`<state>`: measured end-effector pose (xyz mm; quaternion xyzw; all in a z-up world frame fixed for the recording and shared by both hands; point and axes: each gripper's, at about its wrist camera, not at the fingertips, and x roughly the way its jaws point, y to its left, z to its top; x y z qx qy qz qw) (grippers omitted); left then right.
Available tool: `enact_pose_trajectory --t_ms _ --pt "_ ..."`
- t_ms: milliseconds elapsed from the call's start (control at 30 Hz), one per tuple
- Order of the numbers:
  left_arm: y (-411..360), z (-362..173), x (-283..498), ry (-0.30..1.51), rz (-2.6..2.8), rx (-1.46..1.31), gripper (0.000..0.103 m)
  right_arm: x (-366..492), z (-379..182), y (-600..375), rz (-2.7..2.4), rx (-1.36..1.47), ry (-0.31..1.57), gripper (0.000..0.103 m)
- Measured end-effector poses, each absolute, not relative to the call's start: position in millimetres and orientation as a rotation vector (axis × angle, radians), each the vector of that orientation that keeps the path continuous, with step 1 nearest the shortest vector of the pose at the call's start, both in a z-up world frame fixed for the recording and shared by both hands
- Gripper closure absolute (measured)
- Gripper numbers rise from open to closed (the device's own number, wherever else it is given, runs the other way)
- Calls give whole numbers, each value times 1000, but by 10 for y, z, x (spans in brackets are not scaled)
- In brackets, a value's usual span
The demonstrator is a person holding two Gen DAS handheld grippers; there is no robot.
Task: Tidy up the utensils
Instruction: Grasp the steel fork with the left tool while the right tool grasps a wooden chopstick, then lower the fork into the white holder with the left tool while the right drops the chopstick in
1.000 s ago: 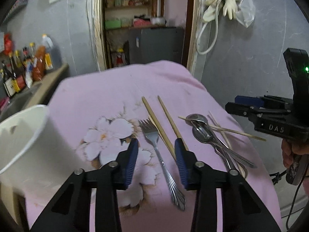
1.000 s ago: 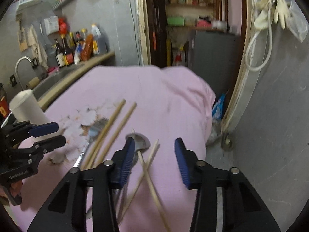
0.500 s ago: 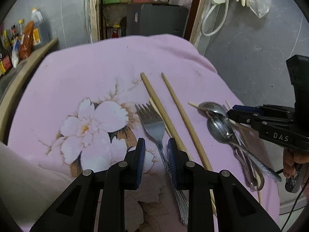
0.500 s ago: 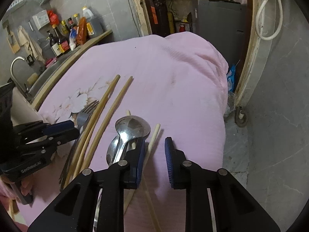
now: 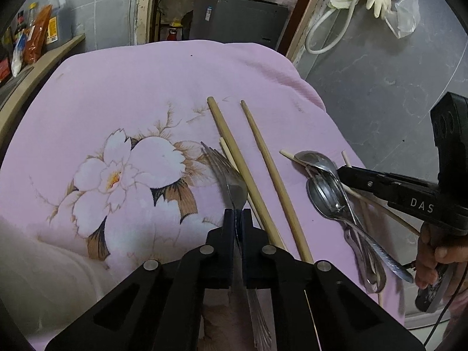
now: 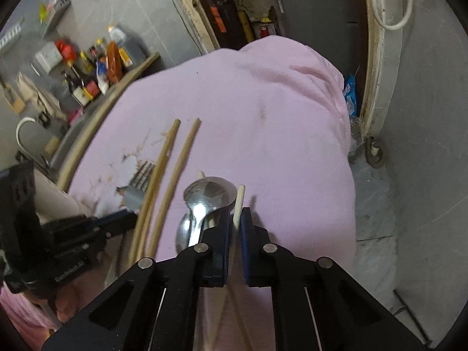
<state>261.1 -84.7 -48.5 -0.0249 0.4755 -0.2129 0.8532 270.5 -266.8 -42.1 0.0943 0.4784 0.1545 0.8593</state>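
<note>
Utensils lie on a pink flowered cloth. My left gripper is shut on the neck of a metal fork, whose handle runs back under the jaws. Two long wooden chopsticks lie just right of it. My right gripper is shut on a thin pale chopstick, beside stacked metal spoons. The spoons and the right gripper also show in the left wrist view. The left gripper shows at left in the right wrist view.
A white container stands at the cloth's near left. A counter with bottles and a sink tap runs along the left. The cloth drops off at the right to a grey floor. A doorway with shelves lies beyond.
Both grippers have moved down and forward and closed, the left onto the fork's neck, the right onto the thin chopstick beside the spoons.
</note>
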Motion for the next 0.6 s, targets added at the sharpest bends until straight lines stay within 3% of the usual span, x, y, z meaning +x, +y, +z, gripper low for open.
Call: enact_pose_trajectory --t_ms 267,600 --pt "-727 -305 2258 927 -454 -64 102 2315 -185 -2609 362 212 816 100" --pt "-487 72 1647 653 -420 -96 102 1485 233 -2204 376 68 424 100"
